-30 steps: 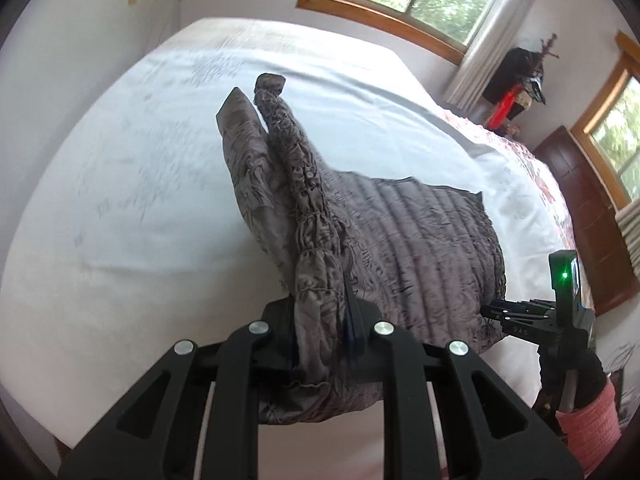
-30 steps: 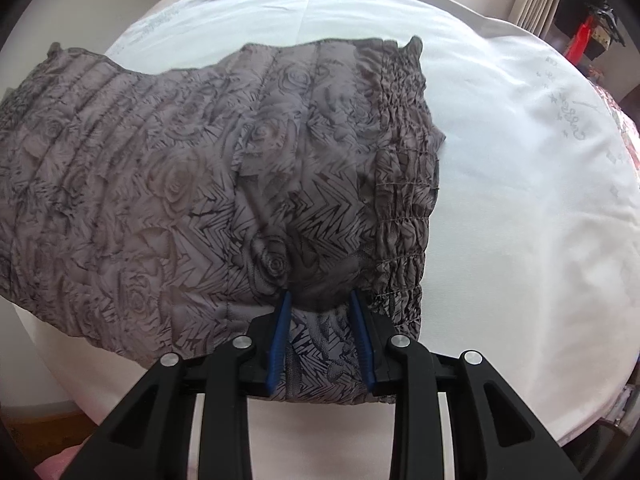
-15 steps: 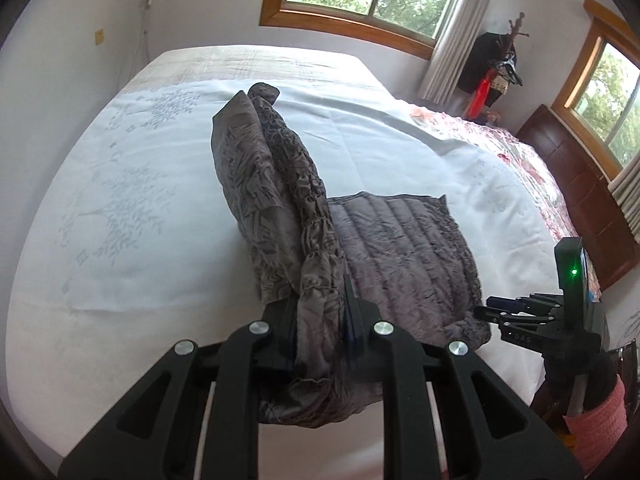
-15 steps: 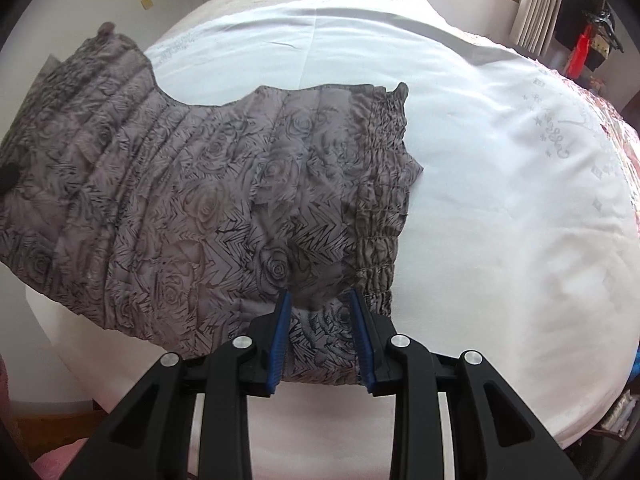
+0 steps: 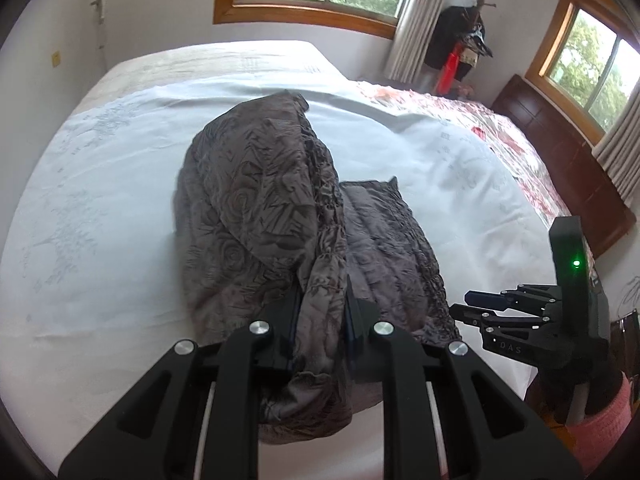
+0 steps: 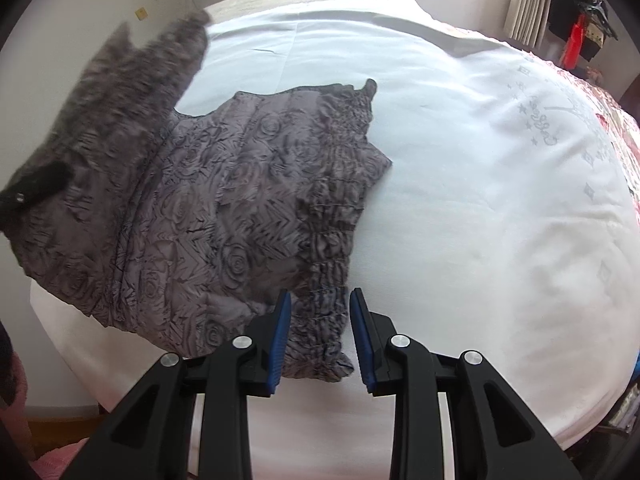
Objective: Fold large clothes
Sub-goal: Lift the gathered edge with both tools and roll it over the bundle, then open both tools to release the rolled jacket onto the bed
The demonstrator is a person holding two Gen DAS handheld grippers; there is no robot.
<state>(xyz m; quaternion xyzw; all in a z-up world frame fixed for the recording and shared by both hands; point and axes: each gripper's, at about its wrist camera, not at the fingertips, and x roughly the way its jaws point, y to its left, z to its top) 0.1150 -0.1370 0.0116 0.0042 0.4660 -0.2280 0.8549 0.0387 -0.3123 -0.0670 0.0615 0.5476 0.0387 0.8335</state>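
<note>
So the grey rose-print garment (image 6: 224, 216) is lying on the white bedsheet (image 6: 480, 200), with its gathered elastic band running along its 3 o'clock edge in the right wrist view. One end is lifted clear of the bed and hangs bunched in the left gripper (image 5: 320, 320), jaws clenched on a thick wad of fabric at roughly 6 o'clock in that view. The right gripper (image 6: 318, 336) looks released: blue pads apart, the band's corner lying between them but neither pad pressing it, far as I can tell.

What I'd worry about: with that corner free, carrying the lifted end over could drag the whole lower layer along the sheet and skew the fold. Also that wad is so bunched that the top layer may land wrinkled instead of flat.
</note>
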